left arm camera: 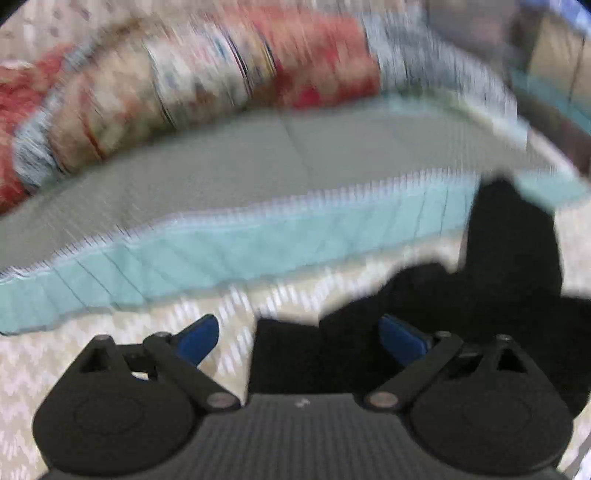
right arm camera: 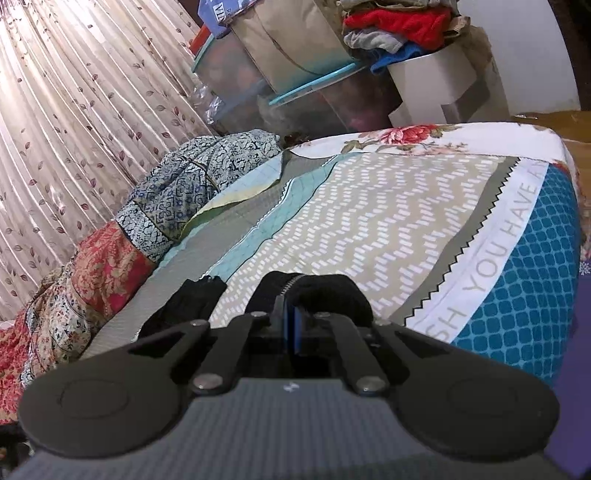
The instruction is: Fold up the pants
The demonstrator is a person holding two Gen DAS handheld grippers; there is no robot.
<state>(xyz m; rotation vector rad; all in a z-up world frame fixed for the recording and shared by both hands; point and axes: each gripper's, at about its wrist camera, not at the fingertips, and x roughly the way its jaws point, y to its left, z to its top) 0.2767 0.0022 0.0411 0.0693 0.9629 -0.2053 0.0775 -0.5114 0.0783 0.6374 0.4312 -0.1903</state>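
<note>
The left gripper (left arm camera: 297, 338) hangs over the bedspread (left arm camera: 110, 354) with its blue-padded fingers (left arm camera: 199, 338) spread wide and nothing pinched between them. No earlier view is given, and this one is smeared by motion blur. The black pants (left arm camera: 509, 258) lie just ahead of it and to its right, the cloth running under the right finger and away toward the teal band of the spread; whether that finger touches the fabric cannot be told.

The right gripper (right arm camera: 295, 325) has its fingers pressed together, pinching a bunched fold of the black pants (right arm camera: 321, 291) right at its tips, a zipper showing in the fold. More of the dark cloth trails to its left on the bedspread (right arm camera: 369, 221).

Far ahead of the right gripper, a white basket (right arm camera: 436, 74) is heaped with red, grey and blue clothes (right arm camera: 399, 26), beside lidded translucent storage bins (right arm camera: 236, 70) whose contents are unclear.
</note>
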